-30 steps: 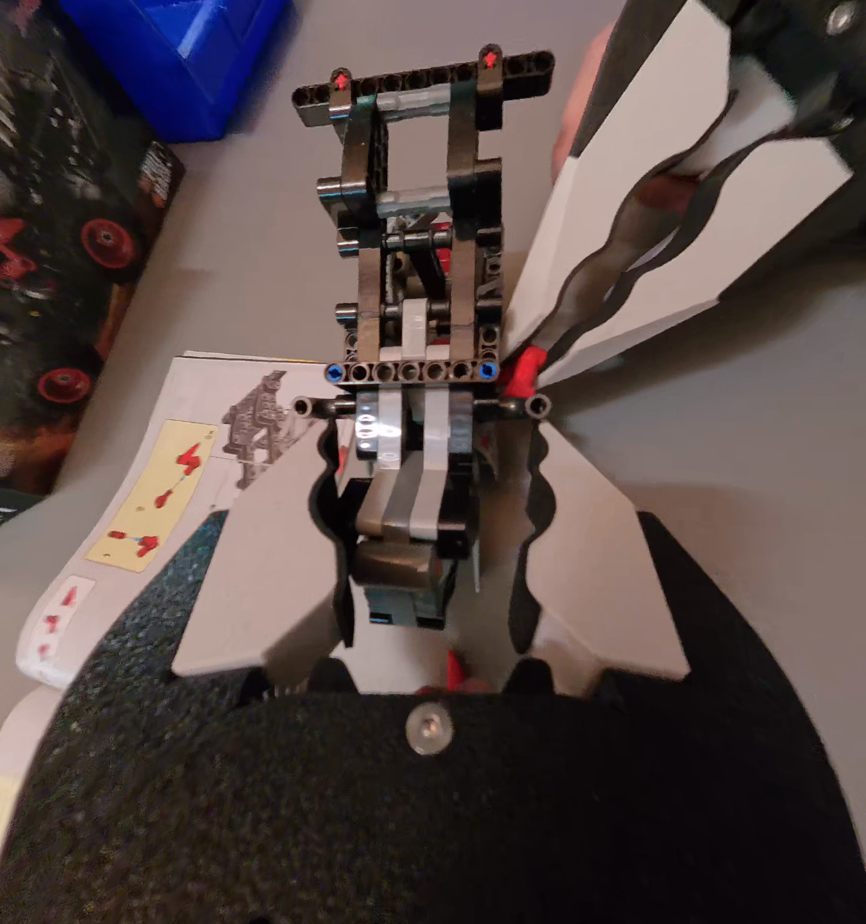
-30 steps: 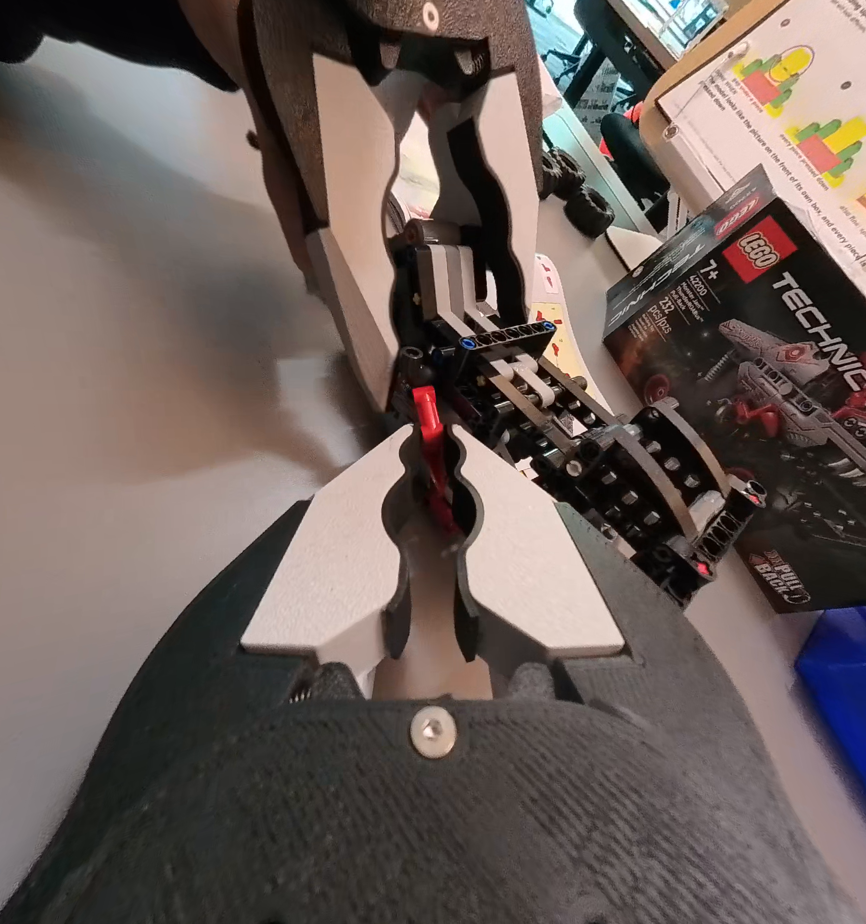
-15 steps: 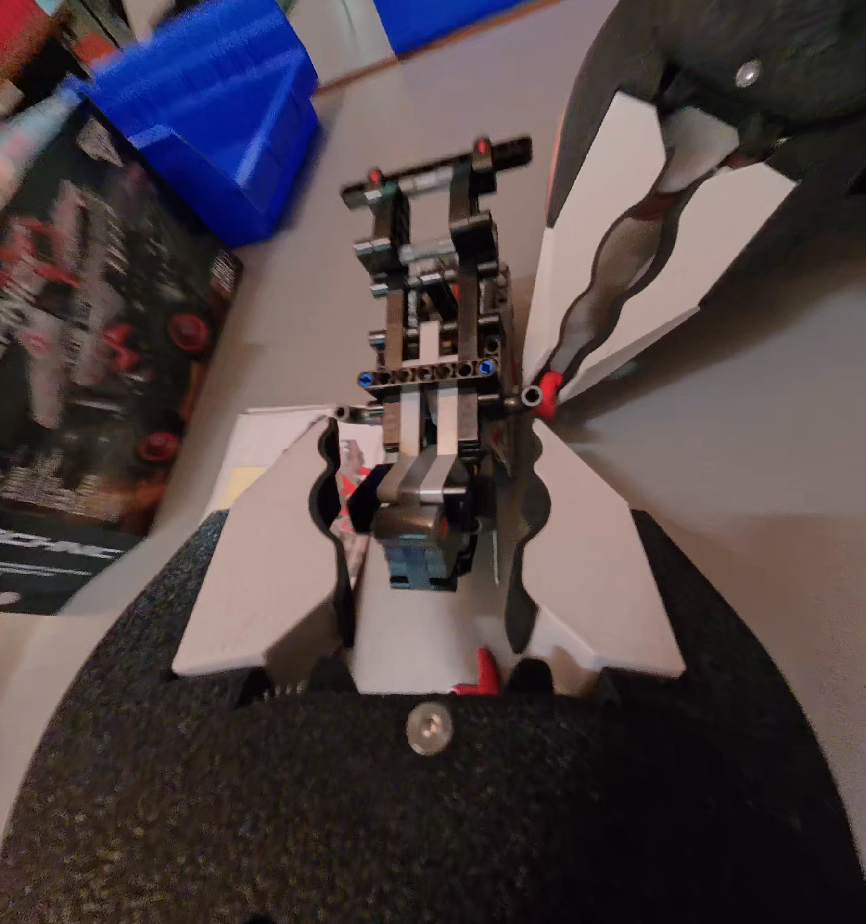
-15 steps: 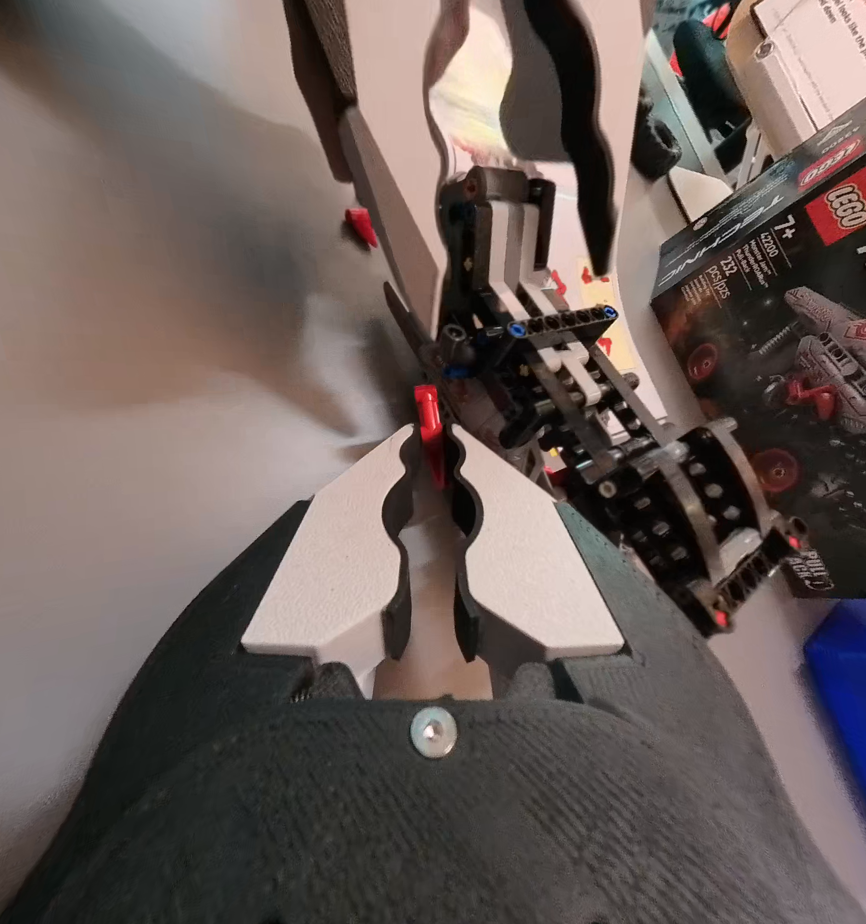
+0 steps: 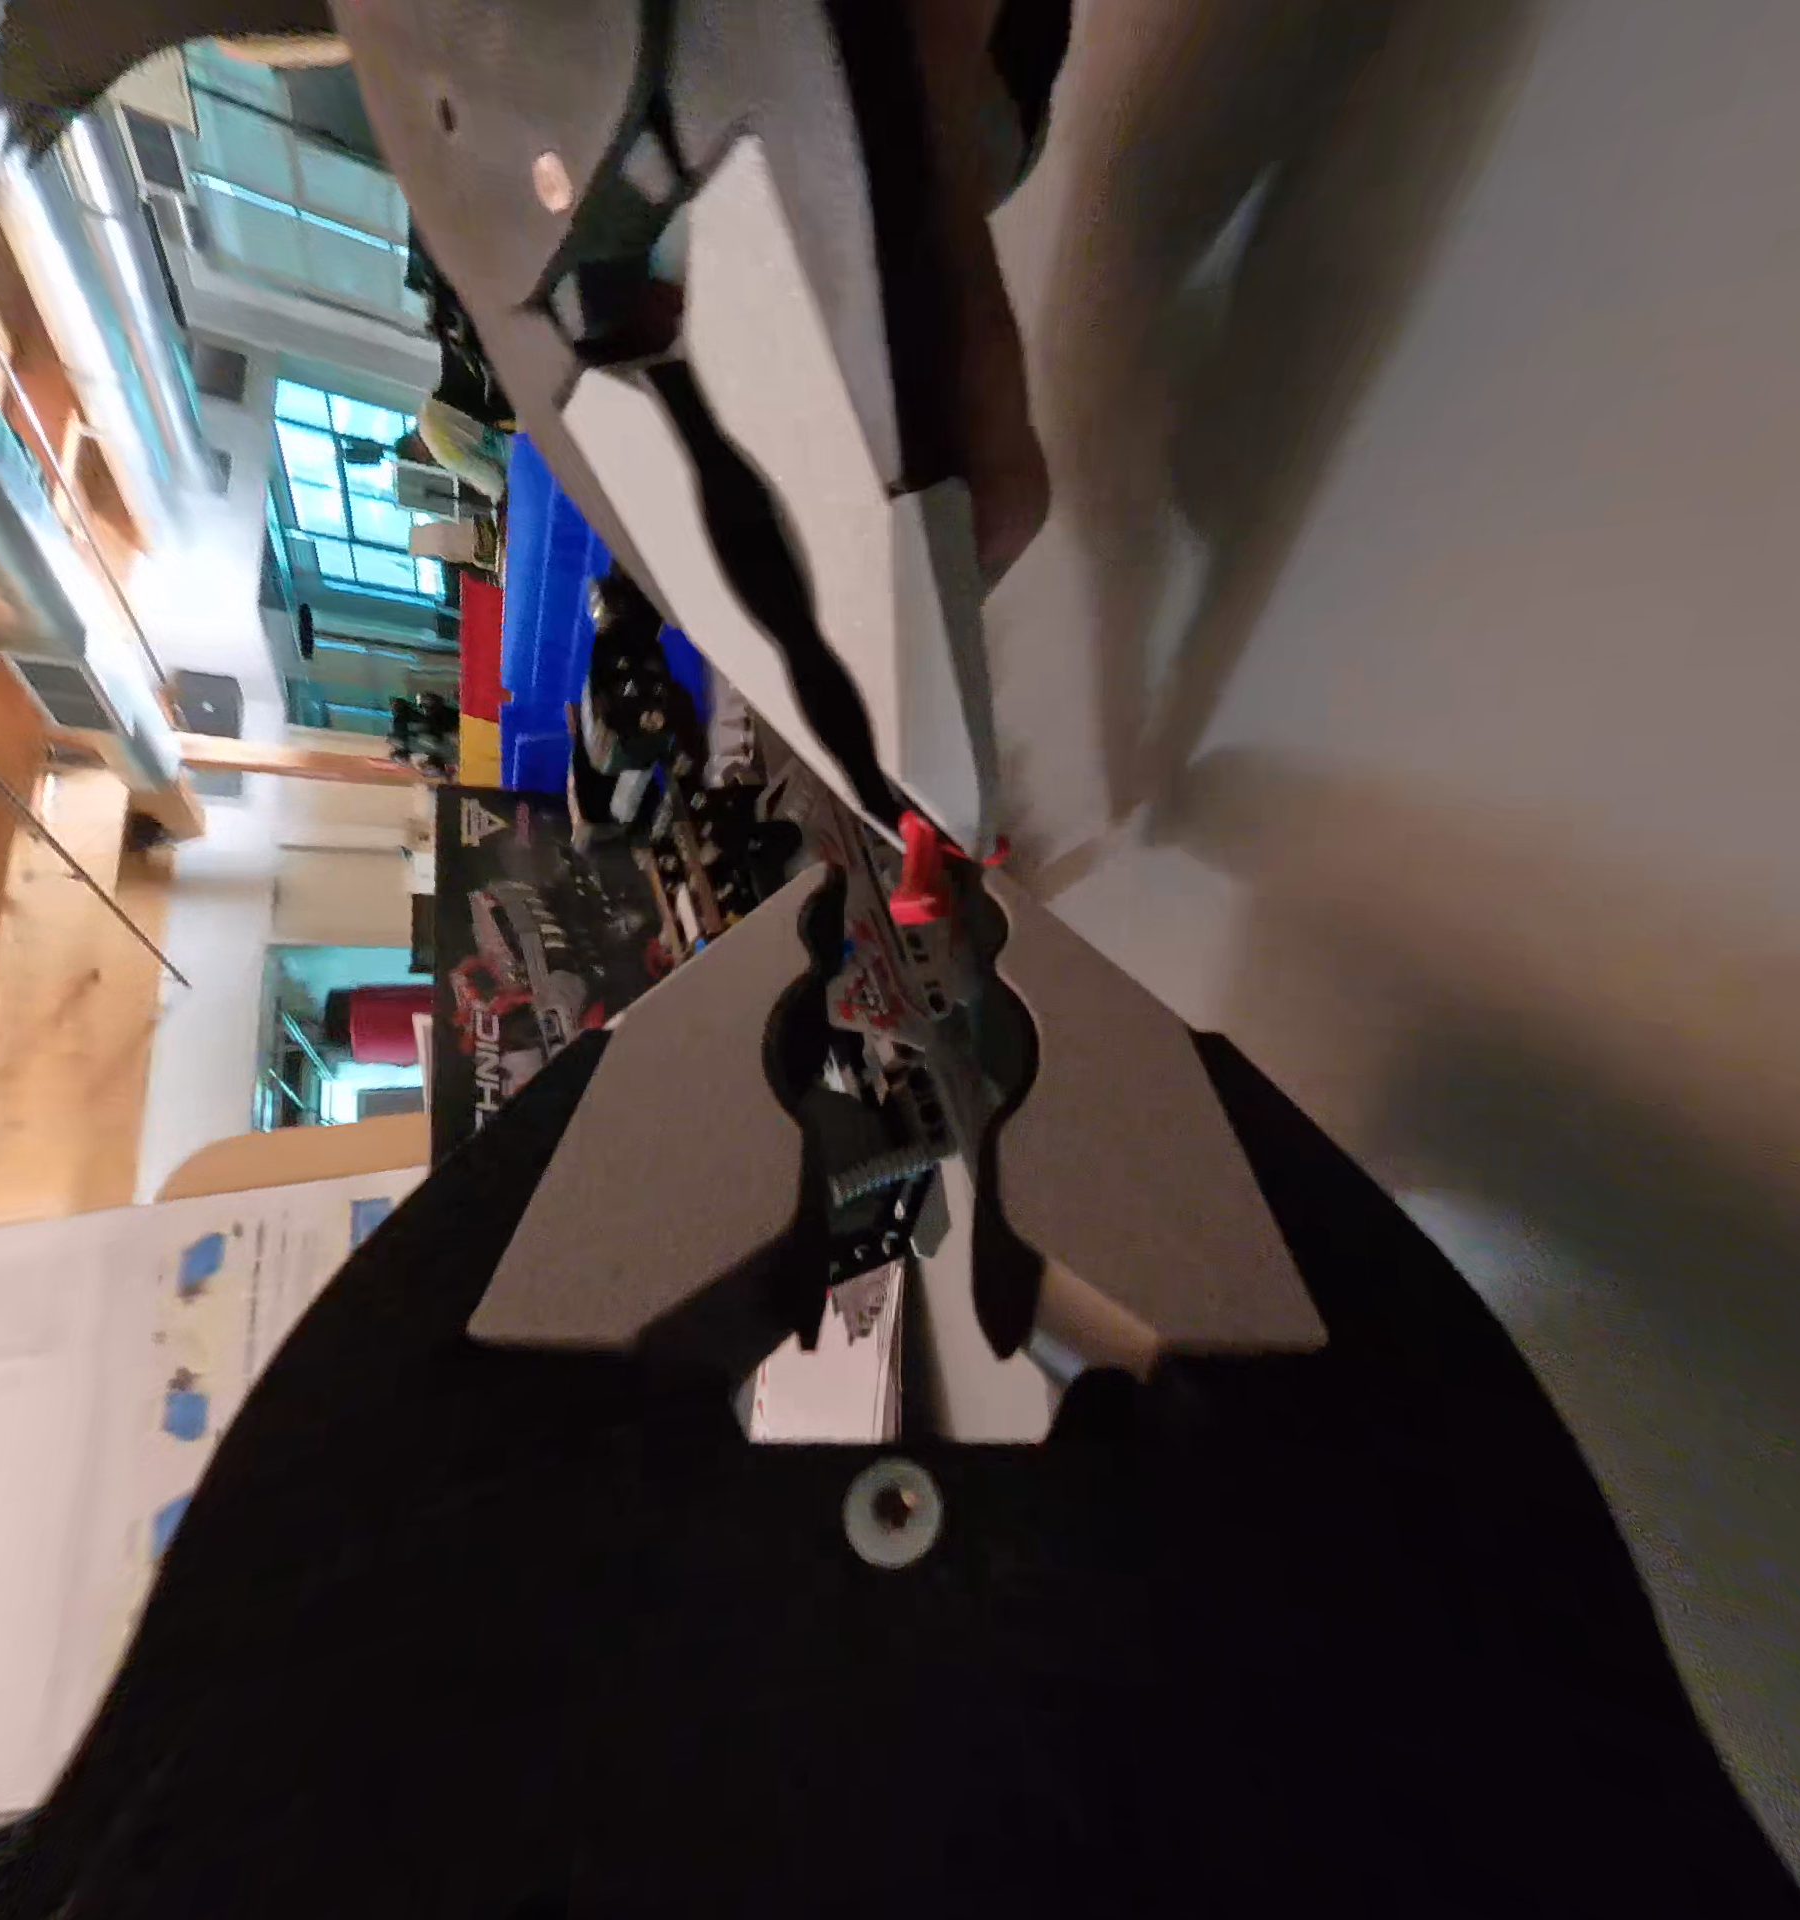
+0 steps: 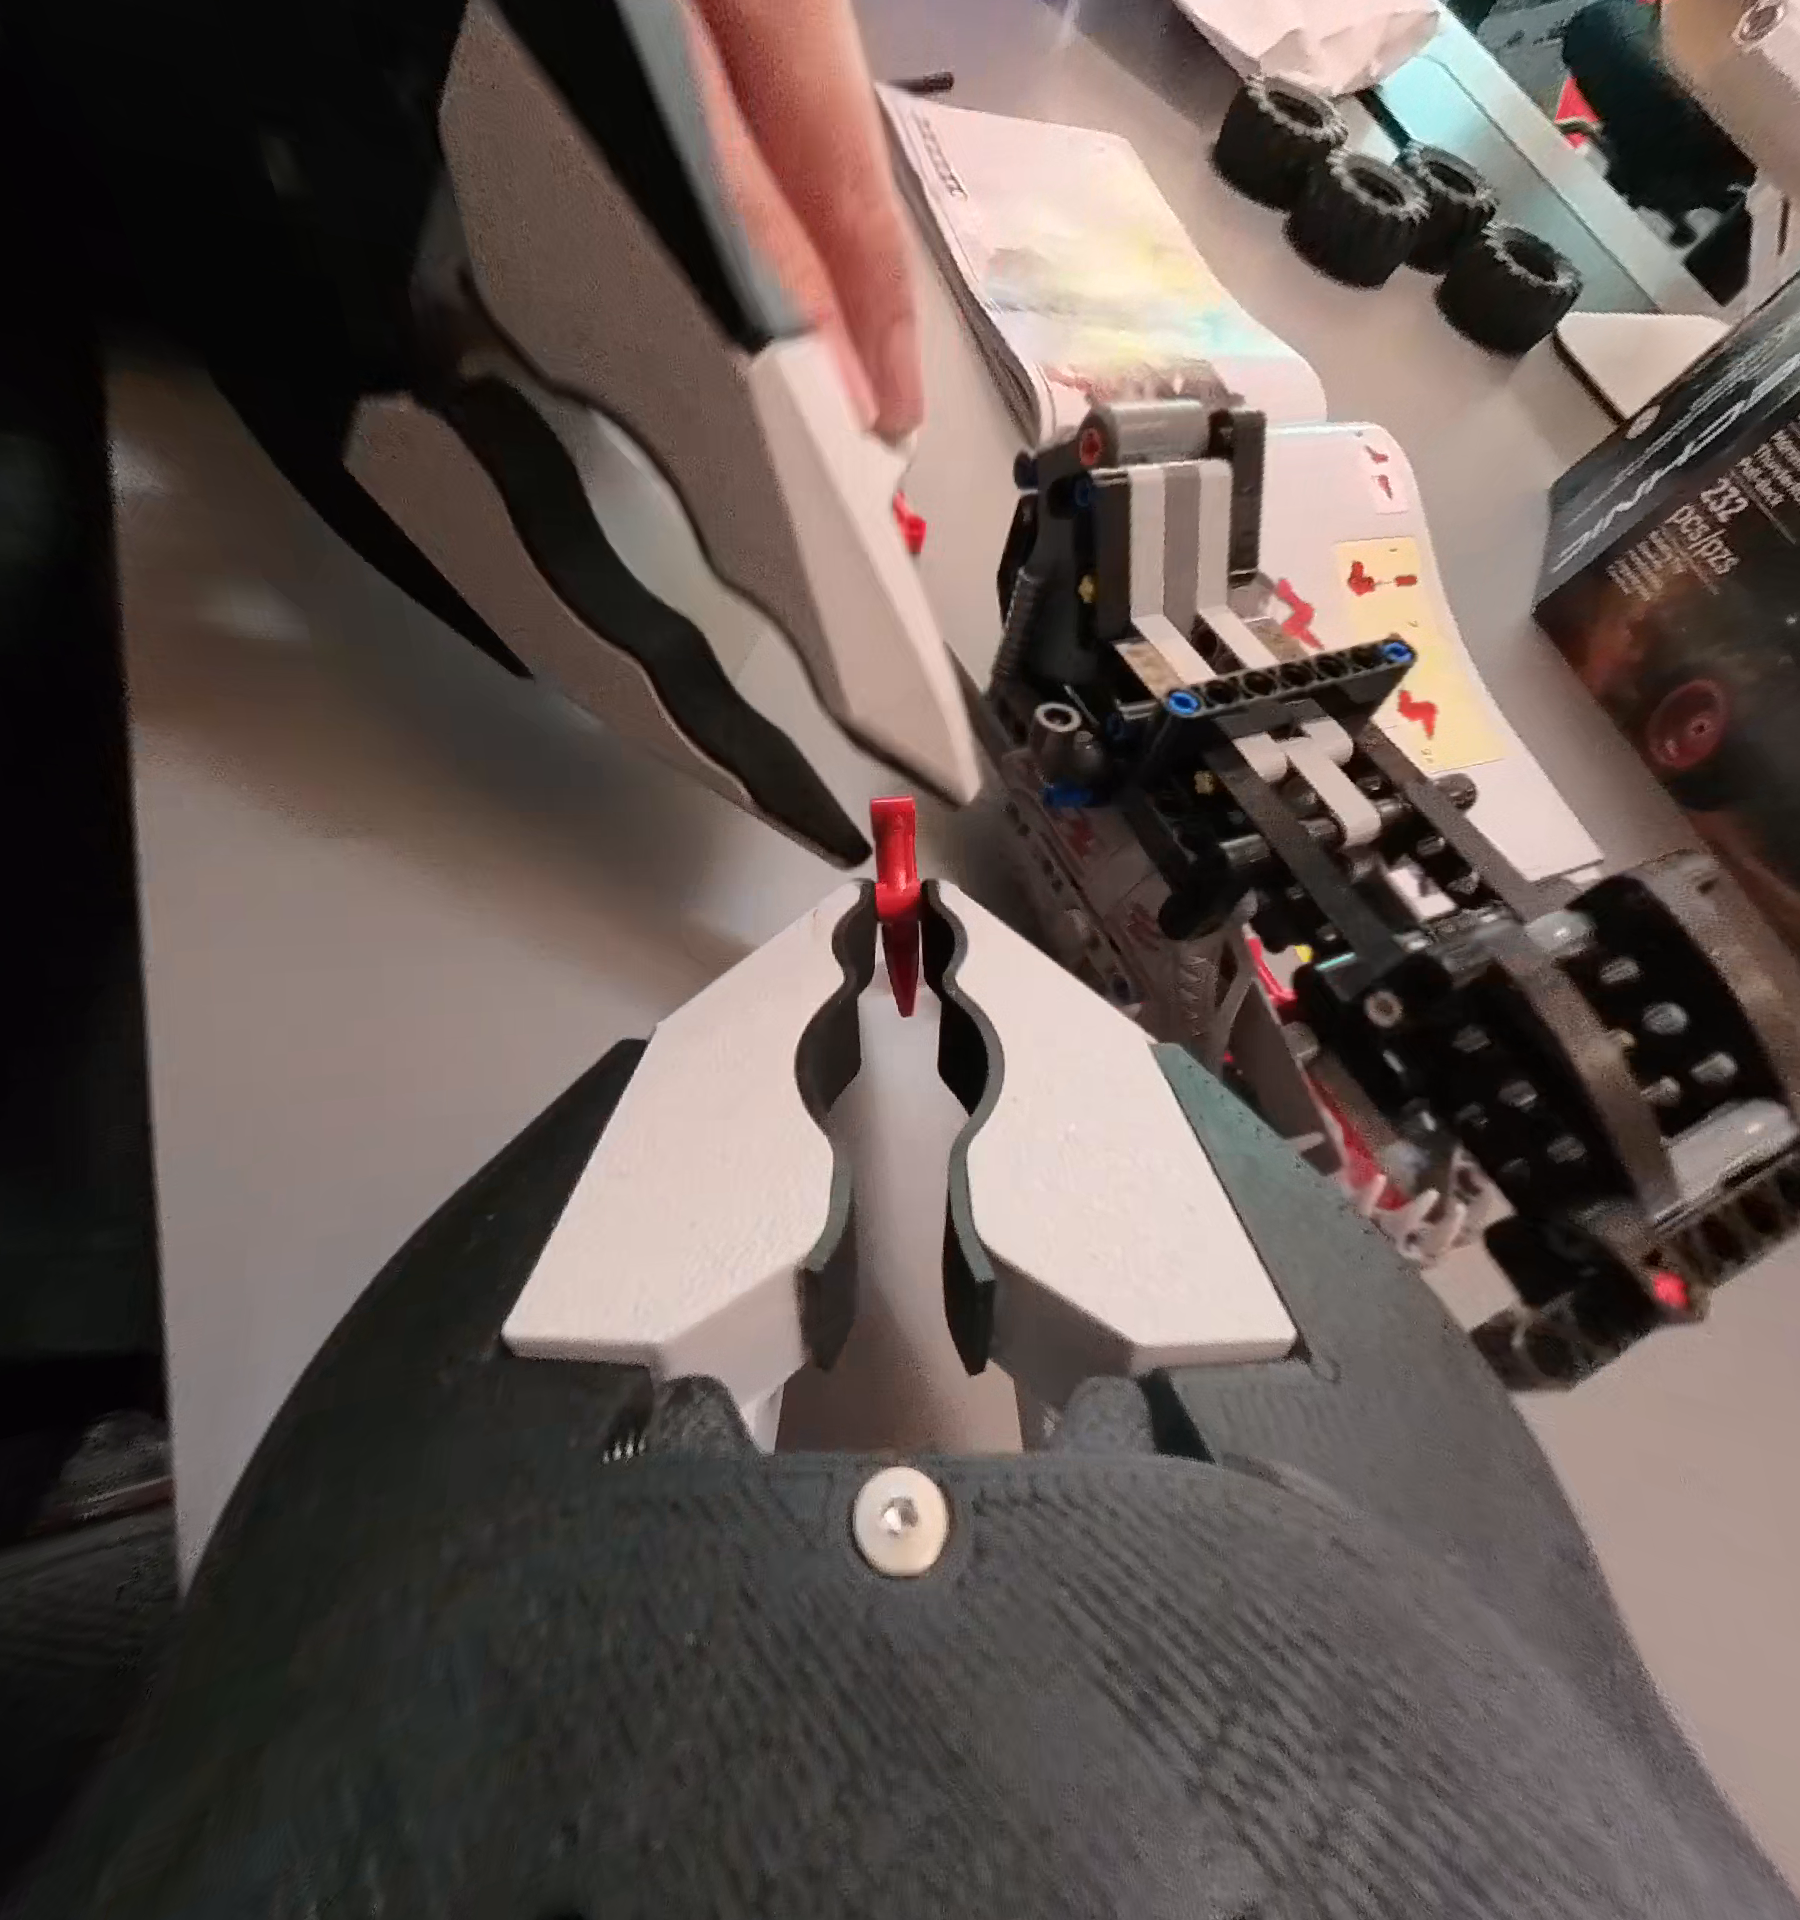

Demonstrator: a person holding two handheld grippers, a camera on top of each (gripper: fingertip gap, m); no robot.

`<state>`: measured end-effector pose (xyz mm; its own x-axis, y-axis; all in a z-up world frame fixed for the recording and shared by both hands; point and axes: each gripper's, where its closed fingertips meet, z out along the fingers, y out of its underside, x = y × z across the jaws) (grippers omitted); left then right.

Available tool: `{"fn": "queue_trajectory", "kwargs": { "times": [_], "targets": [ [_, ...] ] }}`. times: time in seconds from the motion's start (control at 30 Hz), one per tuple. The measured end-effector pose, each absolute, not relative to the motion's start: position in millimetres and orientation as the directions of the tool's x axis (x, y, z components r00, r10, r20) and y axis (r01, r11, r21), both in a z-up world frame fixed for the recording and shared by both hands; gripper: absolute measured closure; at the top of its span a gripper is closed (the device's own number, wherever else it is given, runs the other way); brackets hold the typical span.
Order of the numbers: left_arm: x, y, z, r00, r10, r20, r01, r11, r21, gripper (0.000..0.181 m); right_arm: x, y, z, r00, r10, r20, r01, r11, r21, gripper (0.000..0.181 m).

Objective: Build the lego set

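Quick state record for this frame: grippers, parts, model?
right gripper: shut on red piece, which sticks out past the fingertips
left gripper: open, holds nothing; tips close beside the model, contact unclear
model: lies partly on the instruction booklet, in neither gripper
red piece: not yet on the model
black tyres: loose cluster at the far side
set box: right of the model

Blue bins (image 5: 548, 582), windows (image 5: 356, 499) — wooden wall (image 5: 23, 987)
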<state>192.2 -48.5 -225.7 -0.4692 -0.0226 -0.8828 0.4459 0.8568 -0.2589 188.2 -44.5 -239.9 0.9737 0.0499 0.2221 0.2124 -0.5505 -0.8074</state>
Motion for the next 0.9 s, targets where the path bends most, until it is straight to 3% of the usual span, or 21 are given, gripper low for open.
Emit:
{"fn": "queue_trajectory", "kwargs": {
  "times": [0.13,0.23,0.33,0.6,0.9],
  "targets": [
    [193.3,-48.3,-224.4,-0.388,0.02,-0.921,0.47,0.864,-0.18,0.174,183.1,-44.6,-233.7,0.985,0.052,0.165,0.167,-0.523,-0.836,0.174],
    [196.9,-46.4,-221.8,-0.382,-0.023,-0.924,0.442,0.873,-0.205,0.174,186.4,-44.0,-230.4,0.981,0.021,0.195,0.179,-0.51,-0.842,0.174],
    [202.8,-39.8,-226.7,-0.461,-0.111,-0.881,0.34,0.895,-0.29,0.174,195.8,-42.5,-225.0,0.934,-0.056,0.352,0.279,-0.501,-0.819,0.159],
    [205.3,-37.4,-230.5,-0.606,-0.329,-0.724,0.15,0.847,-0.51,0.174,199.2,-39.8,-228.2,0.677,-0.112,0.727,0.556,-0.57,-0.605,0.167],
    [203.3,-40.6,-235.3,-0.594,-0.22,-0.774,0.209,0.886,-0.413,0.174,201.4,-39.7,-239.2,0.522,-0.058,0.851,0.638,-0.636,-0.434,0.171]
  ]
}}
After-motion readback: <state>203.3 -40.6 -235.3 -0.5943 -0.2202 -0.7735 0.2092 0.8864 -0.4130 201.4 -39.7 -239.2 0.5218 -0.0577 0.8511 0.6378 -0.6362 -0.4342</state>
